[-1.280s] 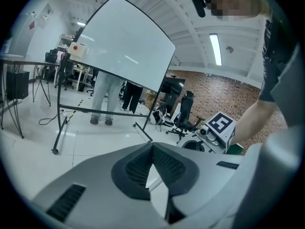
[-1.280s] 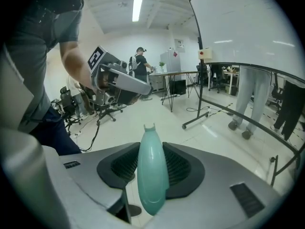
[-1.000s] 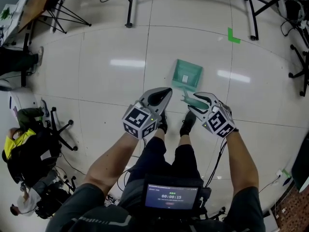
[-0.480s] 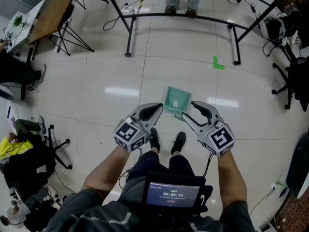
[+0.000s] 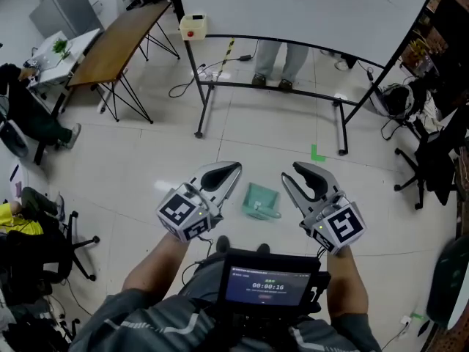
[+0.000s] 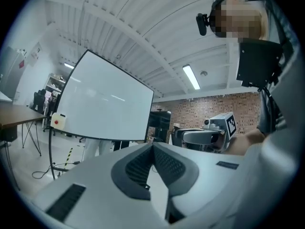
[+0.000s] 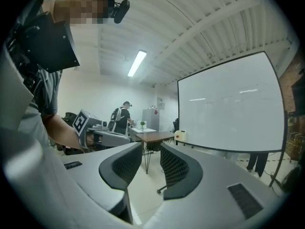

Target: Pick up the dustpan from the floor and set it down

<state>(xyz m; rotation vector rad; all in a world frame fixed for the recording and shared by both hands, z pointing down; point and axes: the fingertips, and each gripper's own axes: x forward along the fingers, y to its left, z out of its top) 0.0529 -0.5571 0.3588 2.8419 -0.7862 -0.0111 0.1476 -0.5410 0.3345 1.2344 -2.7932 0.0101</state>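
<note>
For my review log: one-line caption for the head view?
Green dustpan on the floor, seen between the shut left gripper and empty right gripper, whose jaws just closed partway.

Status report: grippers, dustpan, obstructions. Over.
Left gripper shut, empty. Right gripper open, empty, jaws just closing partway. Green plastic dustpan flat on white tiled floor below, between them, unheld. Nothing in the way.
</note>
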